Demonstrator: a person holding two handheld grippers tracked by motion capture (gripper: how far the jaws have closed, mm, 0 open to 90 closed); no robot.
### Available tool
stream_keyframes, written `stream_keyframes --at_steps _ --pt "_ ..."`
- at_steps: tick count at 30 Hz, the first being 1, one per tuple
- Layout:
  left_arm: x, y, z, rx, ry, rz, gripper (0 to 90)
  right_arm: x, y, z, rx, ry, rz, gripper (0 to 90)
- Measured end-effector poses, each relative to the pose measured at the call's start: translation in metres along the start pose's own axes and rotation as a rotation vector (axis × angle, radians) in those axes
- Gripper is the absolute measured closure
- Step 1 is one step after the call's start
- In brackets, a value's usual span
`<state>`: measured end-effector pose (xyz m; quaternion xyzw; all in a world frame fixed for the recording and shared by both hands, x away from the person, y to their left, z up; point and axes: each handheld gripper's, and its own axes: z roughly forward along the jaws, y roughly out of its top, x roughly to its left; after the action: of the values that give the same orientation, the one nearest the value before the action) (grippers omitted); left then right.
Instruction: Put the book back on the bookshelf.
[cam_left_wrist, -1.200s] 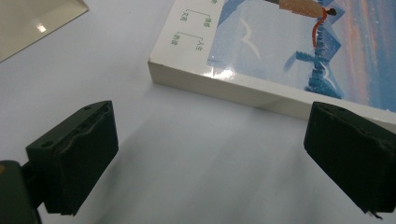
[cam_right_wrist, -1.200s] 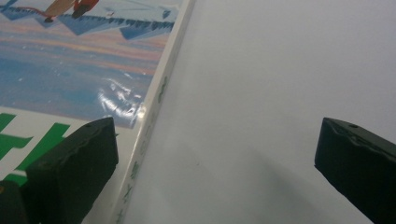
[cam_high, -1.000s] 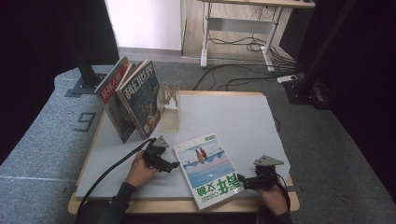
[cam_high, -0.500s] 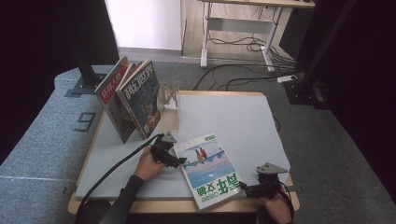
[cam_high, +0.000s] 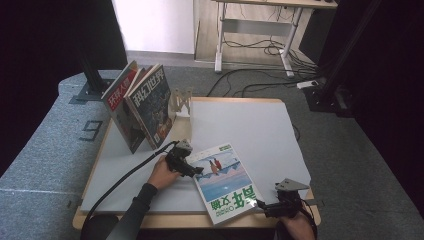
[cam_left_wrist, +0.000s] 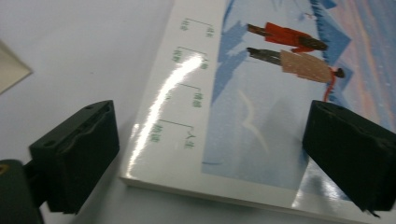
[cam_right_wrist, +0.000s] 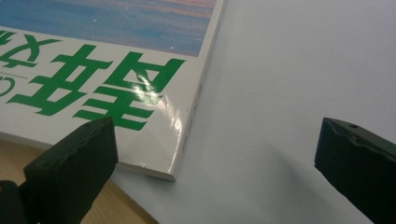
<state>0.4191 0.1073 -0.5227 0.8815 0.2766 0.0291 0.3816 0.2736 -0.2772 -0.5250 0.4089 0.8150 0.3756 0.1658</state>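
One glossy, flat rectangular magazine (cam_high: 226, 183).

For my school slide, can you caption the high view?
Two open grippers, left gripper and right gripper, flank a magazine.

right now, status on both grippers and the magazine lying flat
Left gripper open at magazine far corner. Right gripper open at near corner, which overhangs the table edge. Neither grips. Nothing in the way.
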Motion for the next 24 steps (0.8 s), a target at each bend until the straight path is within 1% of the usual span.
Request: stream_keyframes --at_steps 3,5,10,13,17,19,20,24 --pt "-0.002 0.0 0.0 0.005 0.003 0.003 5.4 0.001 -0.002 0.001 0.021 -0.001 -0.024 0.0" --pt "-0.002 0.0 0.0 0.005 0.005 0.001 5.5 0.0 -0.003 0.0 0.018 0.0 -0.015 0.0" --pt "-0.003 0.0 -0.001 0.007 0.013 -0.001 5.4 -0.001 -0.002 0.001 0.019 0.002 -0.026 0.0" --pt "-0.005 -0.001 -0.002 0.012 0.017 -0.005 5.2 -0.001 -0.002 0.001 0.019 -0.008 -0.019 0.0" --pt "-0.007 -0.003 -0.004 0.016 0.022 0.0 4.6 -0.004 -0.001 0.002 0.018 -0.028 -0.016 0.0" --pt "-0.008 -0.005 -0.005 0.012 0.023 -0.001 4.5 -0.005 -0.001 0.002 0.017 -0.033 -0.005 0.0" --pt "-0.009 -0.005 -0.006 0.02 0.025 0.003 4.4 -0.007 -0.001 0.002 0.017 -0.034 0.0 0.0" --pt "-0.013 -0.006 -0.009 0.03 0.045 0.012 4.4 -0.011 -0.001 0.004 0.013 -0.039 0.024 0.0"
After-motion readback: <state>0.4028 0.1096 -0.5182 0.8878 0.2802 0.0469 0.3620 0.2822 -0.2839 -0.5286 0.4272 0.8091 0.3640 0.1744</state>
